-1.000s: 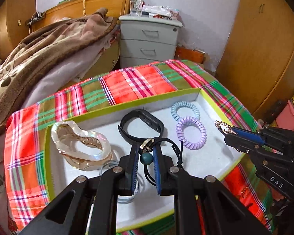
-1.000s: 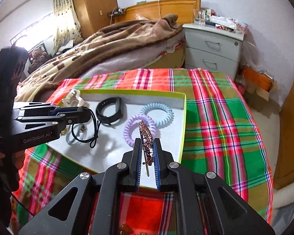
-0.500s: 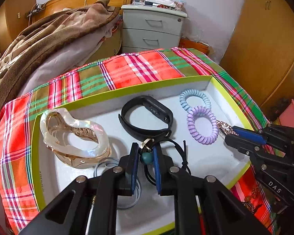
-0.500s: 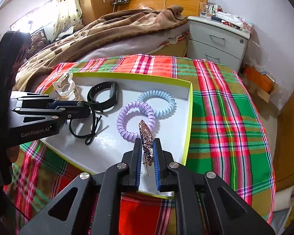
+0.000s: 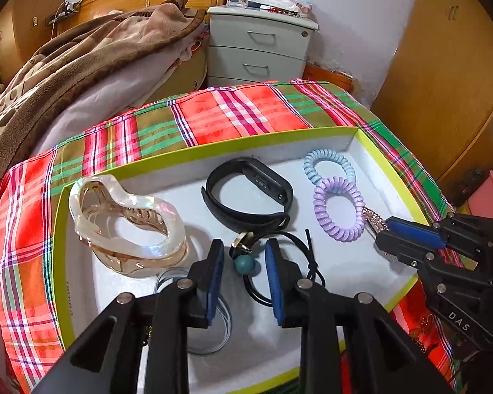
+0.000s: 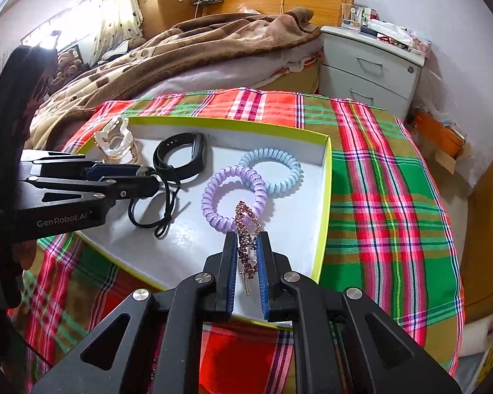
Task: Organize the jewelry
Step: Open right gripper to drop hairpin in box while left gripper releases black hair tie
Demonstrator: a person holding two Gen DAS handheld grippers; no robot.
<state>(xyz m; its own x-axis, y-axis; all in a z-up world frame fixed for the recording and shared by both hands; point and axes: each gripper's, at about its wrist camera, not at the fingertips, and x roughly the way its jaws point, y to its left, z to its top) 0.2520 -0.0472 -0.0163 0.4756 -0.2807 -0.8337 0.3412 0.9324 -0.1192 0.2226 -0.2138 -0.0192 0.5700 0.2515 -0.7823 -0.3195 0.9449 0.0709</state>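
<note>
Left fingers (image 5: 243, 262) parted, straddling a black cord hair tie (image 5: 281, 264) with a teal bead (image 5: 244, 264) and a gold ring, no pad visibly pressing on it; whether lying free on the tray floor or just let go, impossible to say. Right fingers (image 6: 248, 256) clamped on a rhinestone hair clip (image 6: 246, 229), long axis running straight ahead along the fingers, tip reaching over the purple coil hair tie (image 6: 233, 197). Probably poised to set the clip down: open white floor directly beneath and to the near right of the purple coil, so the right hand nearer that spot, the left nearer the tray's middle. Outward from there, inside the green-rimmed tray (image 5: 246, 139): blue coil hair tie (image 6: 269, 170) touching the purple one, black wristband (image 5: 249, 190) behind the cord, translucent claw clip (image 5: 125, 223) at the far left, a thin clear ring (image 5: 194, 312) half hidden under the left fingers. Tray resting on a plaid cloth (image 6: 378, 180) over the bench. Clip's pin end hidden between the pads; small gold bits on the cloth below the right gripper too cut off to identify.
</note>
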